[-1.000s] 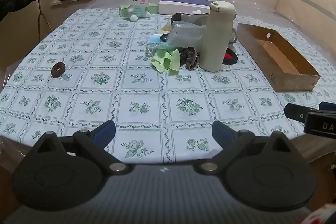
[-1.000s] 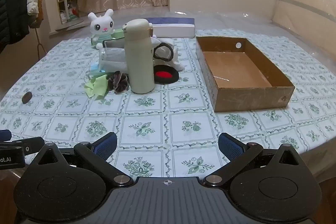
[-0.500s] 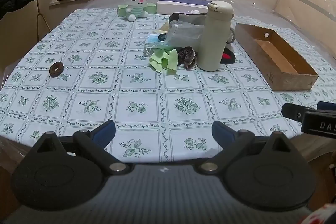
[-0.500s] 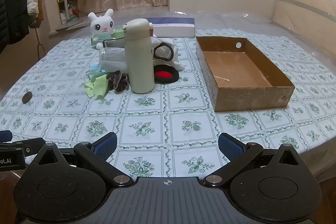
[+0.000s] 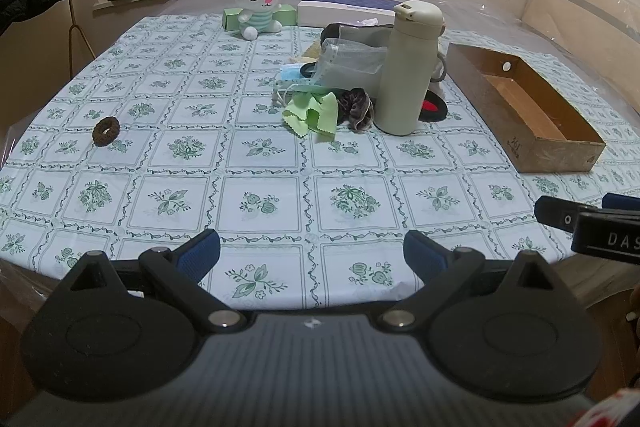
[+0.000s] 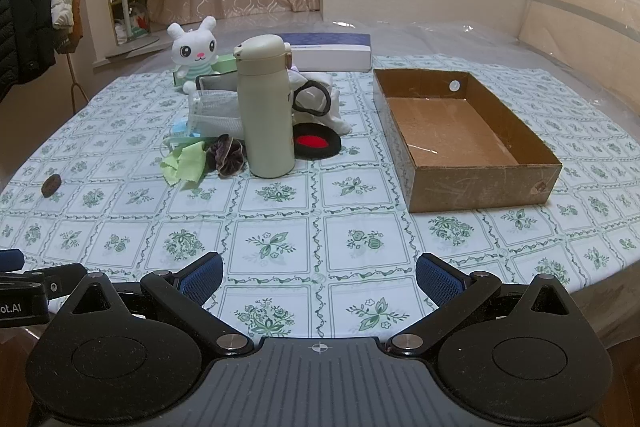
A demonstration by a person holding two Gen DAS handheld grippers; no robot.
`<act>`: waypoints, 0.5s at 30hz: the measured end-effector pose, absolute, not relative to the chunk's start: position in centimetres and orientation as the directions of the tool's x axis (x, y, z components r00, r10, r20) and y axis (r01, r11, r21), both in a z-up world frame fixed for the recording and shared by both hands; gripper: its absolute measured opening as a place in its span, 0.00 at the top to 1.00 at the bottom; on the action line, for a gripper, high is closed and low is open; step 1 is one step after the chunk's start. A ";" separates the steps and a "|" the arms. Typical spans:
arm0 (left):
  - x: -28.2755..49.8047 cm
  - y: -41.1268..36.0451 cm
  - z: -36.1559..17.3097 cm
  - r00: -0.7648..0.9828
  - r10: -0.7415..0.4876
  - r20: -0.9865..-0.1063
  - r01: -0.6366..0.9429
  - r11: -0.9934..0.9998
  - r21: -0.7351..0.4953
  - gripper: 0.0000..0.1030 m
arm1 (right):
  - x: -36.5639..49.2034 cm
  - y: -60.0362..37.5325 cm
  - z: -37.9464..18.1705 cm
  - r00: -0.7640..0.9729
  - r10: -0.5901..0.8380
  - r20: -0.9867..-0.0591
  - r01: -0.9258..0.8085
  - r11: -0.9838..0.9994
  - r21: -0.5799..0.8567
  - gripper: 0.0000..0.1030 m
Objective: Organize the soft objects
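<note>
Cardboard box (image 6: 472, 183) sits empty at right of frame; the soft pile, green cloth (image 6: 185, 163) and dark scrunchie (image 6: 229, 155), lies centre-left, touching the upright bottle (image 6: 266, 107). Left gripper (image 5: 311, 259) and right gripper (image 6: 319, 277) hang apart, holding nothing, low in frame. Reaching for the scrunchie risks toppling the bottle.

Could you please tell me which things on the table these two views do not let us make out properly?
- Pile behind the bottle: in the right wrist view the bottle hides where the pouch and white cloth meet.
- Red-and-black pad: mostly hidden by the bottle in the left wrist view.
- Brown ring: too small in the right wrist view to identify.
- Box: its near inner corner is hidden by its own wall.
</note>
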State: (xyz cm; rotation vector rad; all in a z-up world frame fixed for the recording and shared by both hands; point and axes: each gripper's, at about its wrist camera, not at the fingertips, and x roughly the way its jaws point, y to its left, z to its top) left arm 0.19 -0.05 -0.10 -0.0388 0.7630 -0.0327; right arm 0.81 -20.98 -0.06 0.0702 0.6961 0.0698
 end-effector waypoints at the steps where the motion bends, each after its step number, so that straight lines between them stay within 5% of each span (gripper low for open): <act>1: 0.2 0.0 -0.1 0.723 -0.044 -0.690 0.016 0.999 -0.046 0.05 | 0.8 -21.0 -0.1 0.765 0.088 -0.638 -0.041 0.995 0.088 0.01; 15: 0.1 -0.1 -0.3 0.722 -0.047 -0.690 0.019 0.999 -0.047 0.05 | 0.8 -21.0 0.0 0.765 0.088 -0.638 -0.041 0.995 0.088 0.01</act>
